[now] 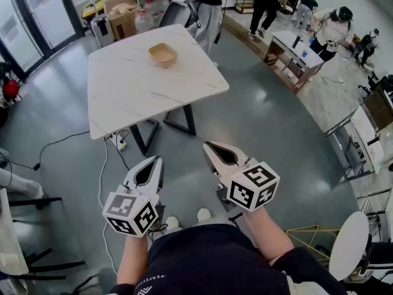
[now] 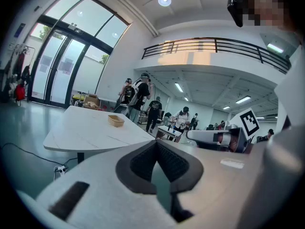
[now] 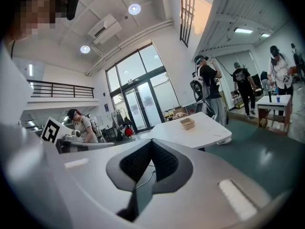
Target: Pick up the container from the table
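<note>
A small tan container (image 1: 163, 55) sits near the far edge of a white marble-look table (image 1: 123, 97). It shows small and far off in the left gripper view (image 2: 116, 120) and in the right gripper view (image 3: 187, 123). My left gripper (image 1: 159, 160) and right gripper (image 1: 206, 145) hang over the floor well short of the table, both shut with nothing between their jaws. Each points roughly level toward the table. In the left gripper view the right gripper (image 2: 190, 135) shows at the right side; in the right gripper view the left gripper's marker cube (image 3: 51, 131) shows at the left.
Cables and a power strip (image 1: 121, 143) lie on the grey floor under the table's near edge. Cardboard boxes (image 1: 121, 12) stand behind the table. Several people stand at the back, and another table (image 1: 295, 49) is at the right. Chairs (image 1: 347, 244) flank me.
</note>
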